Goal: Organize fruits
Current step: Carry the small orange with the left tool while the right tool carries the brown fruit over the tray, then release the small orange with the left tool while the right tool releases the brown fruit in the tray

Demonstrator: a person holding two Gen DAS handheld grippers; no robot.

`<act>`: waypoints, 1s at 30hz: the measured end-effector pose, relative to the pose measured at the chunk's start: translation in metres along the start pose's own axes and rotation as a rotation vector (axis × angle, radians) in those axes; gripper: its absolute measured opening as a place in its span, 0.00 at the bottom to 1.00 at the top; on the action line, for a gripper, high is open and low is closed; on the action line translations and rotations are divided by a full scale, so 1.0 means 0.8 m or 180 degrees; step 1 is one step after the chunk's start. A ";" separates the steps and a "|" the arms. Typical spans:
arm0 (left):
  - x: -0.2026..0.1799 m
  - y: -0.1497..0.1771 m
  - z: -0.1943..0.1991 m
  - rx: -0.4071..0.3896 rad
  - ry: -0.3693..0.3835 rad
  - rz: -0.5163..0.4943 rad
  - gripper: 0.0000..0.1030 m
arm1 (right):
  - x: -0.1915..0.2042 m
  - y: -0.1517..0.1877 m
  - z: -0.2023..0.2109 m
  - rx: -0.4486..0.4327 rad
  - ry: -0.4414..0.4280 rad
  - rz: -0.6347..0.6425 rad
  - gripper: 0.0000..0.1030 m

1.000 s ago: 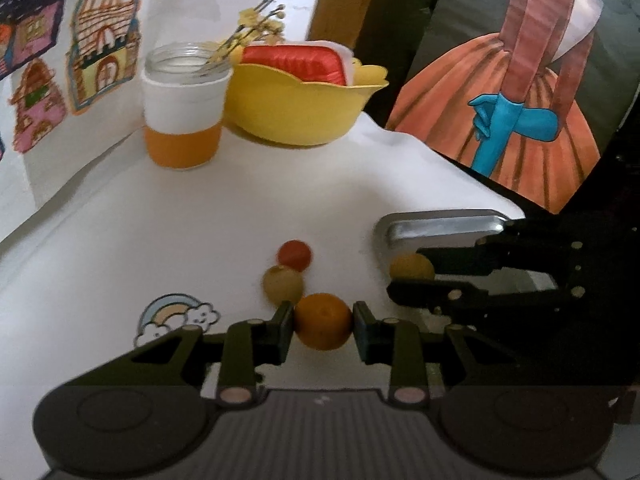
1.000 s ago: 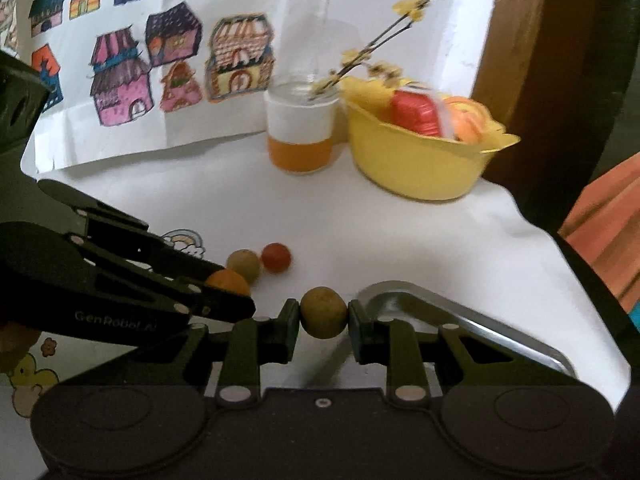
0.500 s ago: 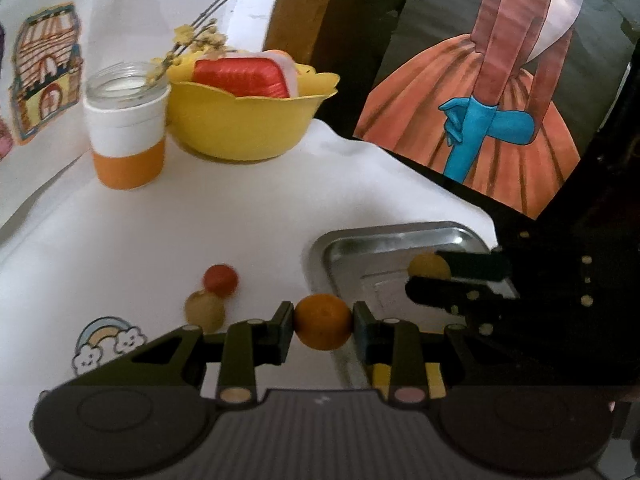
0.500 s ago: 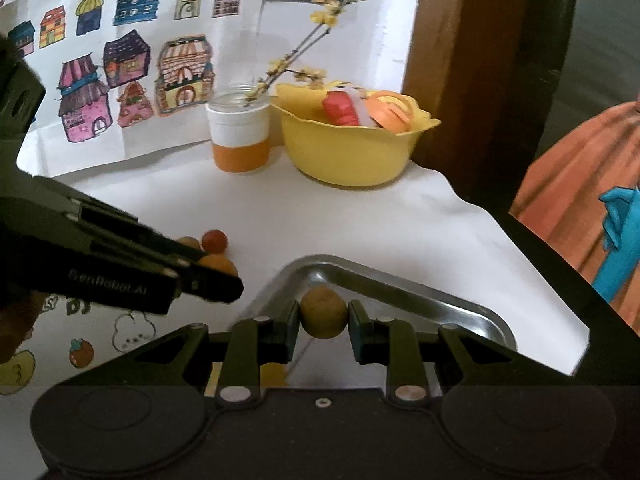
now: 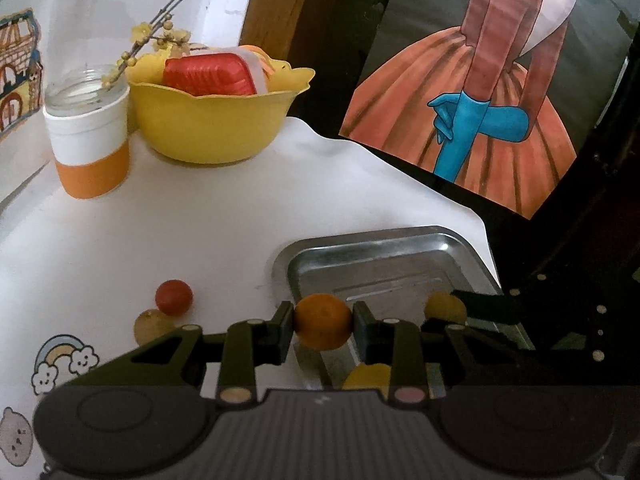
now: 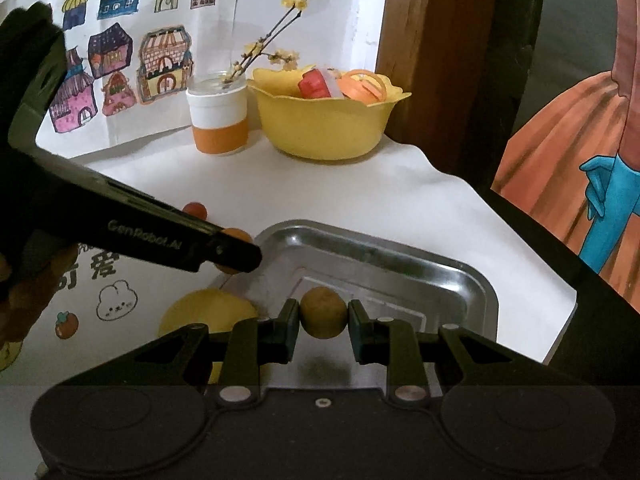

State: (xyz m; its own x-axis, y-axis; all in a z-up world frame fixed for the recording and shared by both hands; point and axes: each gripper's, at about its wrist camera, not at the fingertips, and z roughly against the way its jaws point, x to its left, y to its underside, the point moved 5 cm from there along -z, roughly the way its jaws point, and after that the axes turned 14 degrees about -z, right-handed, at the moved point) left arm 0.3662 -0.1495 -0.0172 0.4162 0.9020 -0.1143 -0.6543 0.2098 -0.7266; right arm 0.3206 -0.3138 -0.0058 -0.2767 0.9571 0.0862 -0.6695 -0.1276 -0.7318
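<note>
You have a white-covered table (image 5: 200, 216) with cartoon stickers (image 5: 64, 360) at its near left. Far left, a white wall (image 6: 360, 8) carries coloured house drawings (image 6: 120, 56). A wooden post (image 6: 432, 52) stands behind; right of it, a painting of an orange dress (image 5: 480, 120).

We see only a sliver of the yellow fruit (image 5: 366, 376) behind the left gripper's fingers (image 5: 280, 330), and the olive fruit (image 5: 150, 325) is half covered too. The right gripper (image 5: 448, 320) hides part of the tray (image 5: 384, 240). The lemon sticker (image 5: 16, 436) is cut off at the picture's edge.
</note>
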 end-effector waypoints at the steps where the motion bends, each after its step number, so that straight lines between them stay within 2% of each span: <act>1: 0.000 0.000 -0.001 0.0004 0.0004 0.0003 0.33 | 0.001 0.001 0.000 0.0007 -0.0004 -0.0002 0.27; 24: -0.010 0.003 -0.023 0.0147 -0.0011 -0.0079 0.34 | 0.005 0.020 -0.019 0.0125 0.0050 -0.0062 0.27; 27: -0.010 0.003 -0.023 0.0148 -0.0015 -0.0078 0.34 | 0.003 0.021 -0.018 0.0096 0.0062 -0.0114 0.37; 28: -0.011 0.003 -0.023 0.0150 -0.0018 -0.0081 0.34 | 0.001 0.020 -0.017 0.0089 0.0073 -0.0138 0.44; 29: -0.011 0.003 -0.022 0.0152 -0.0030 -0.0079 0.35 | 0.001 0.020 -0.016 0.0077 0.0077 -0.0159 0.47; 30: -0.011 0.004 -0.021 0.0151 -0.0027 -0.0075 0.41 | 0.000 0.020 -0.013 0.0062 0.0086 -0.0182 0.52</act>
State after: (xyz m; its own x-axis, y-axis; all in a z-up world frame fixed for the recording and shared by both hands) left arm 0.3712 -0.1633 -0.0301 0.4267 0.8997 -0.0915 -0.6735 0.2486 -0.6961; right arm 0.3173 -0.3128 -0.0243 -0.2191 0.9696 0.1091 -0.6970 -0.0773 -0.7129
